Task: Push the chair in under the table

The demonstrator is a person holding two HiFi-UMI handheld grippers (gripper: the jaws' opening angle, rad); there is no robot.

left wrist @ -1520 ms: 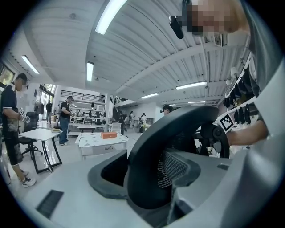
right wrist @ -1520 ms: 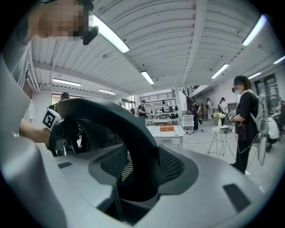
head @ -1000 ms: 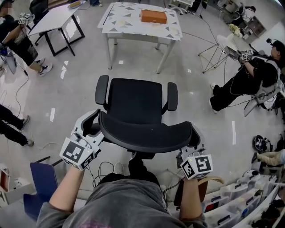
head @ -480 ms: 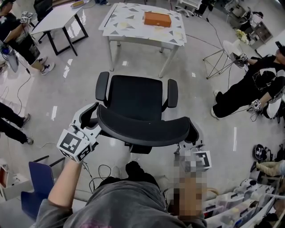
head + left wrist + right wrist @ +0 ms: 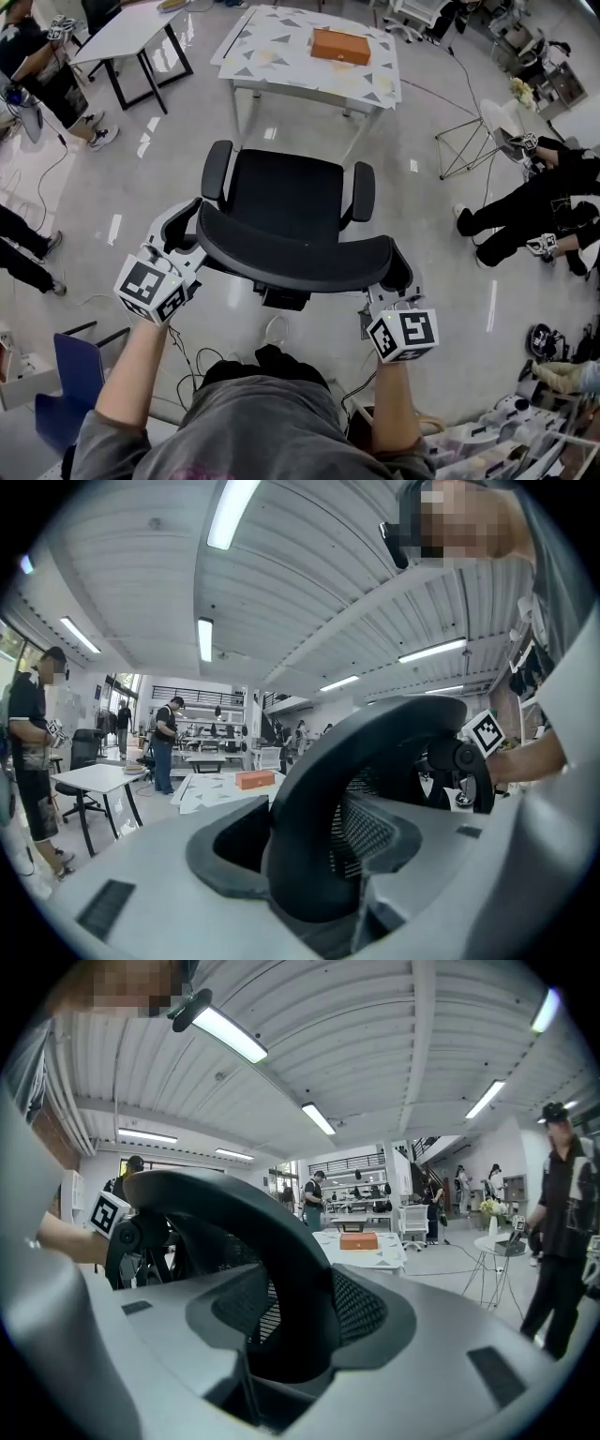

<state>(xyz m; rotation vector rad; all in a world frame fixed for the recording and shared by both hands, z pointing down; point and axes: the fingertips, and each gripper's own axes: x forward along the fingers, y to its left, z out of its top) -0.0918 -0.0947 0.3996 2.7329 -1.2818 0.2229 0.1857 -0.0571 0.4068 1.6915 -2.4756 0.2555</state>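
Observation:
A black office chair stands on the shiny floor with its seat facing the white table, which carries an orange box. A stretch of floor lies between the chair and the table. My left gripper is shut on the left end of the curved backrest rim. My right gripper is shut on its right end. In the left gripper view the black rim runs down between the grey jaws. The right gripper view shows the same rim between its jaws.
A second white table stands far left with a person beside it. A person in black sits at the right near a wire-legged side table. A blue chair and floor cables lie behind left; storage bins sit behind right.
The chair has rolled forward toward the white table, with both grippers moving along on the backrest. The person's body has stepped forward behind it.

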